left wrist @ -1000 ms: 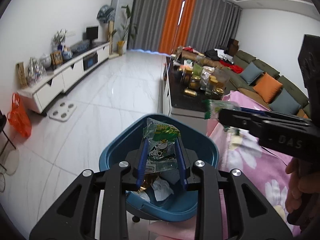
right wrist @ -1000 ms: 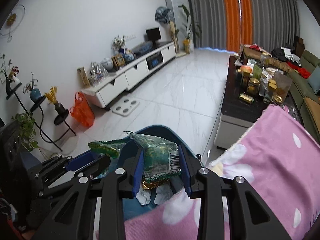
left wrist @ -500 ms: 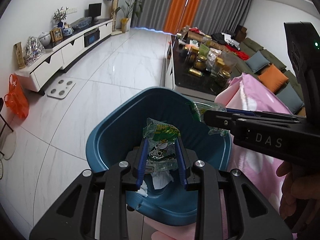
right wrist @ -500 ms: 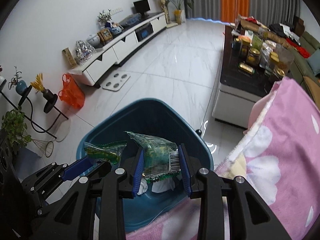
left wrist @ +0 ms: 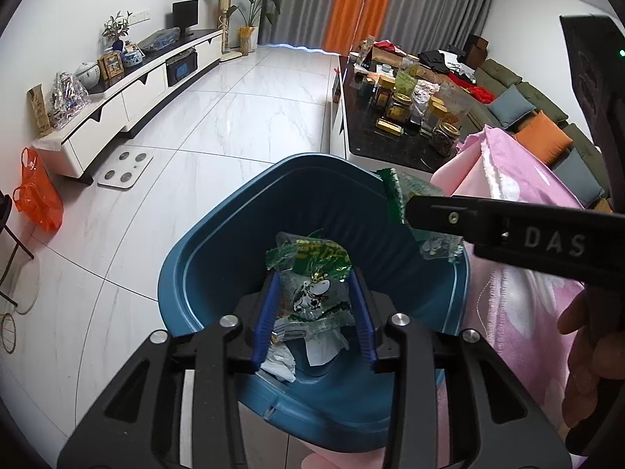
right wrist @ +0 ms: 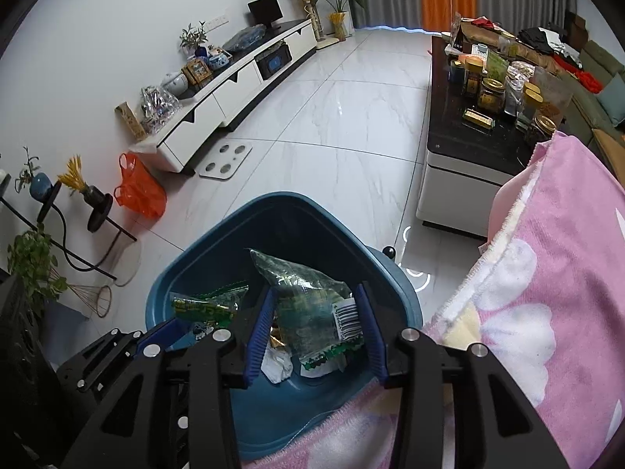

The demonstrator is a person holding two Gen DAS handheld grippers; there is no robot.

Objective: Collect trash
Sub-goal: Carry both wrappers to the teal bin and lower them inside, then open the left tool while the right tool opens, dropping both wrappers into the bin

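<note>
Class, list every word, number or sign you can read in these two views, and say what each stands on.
"DAS": on the side of the right gripper.
Cow wrapper: print too blurred.
Barcode wrapper: digits too small.
Jars on the coffee table: labels unreadable.

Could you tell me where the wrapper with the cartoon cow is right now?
In the left wrist view, the cow wrapper sits centre frame between the left tool's just-opening blue pads, directly over the blue bin.

Two crinkled green-and-clear plastic snack wrappers, one cow-printed (left wrist: pixel 312 287), one barcoded (right wrist: pixel 318 312), sit above the blue plastic waste bin (left wrist: pixel 218 242), which holds crumpled white paper (left wrist: pixel 326 346).
</note>
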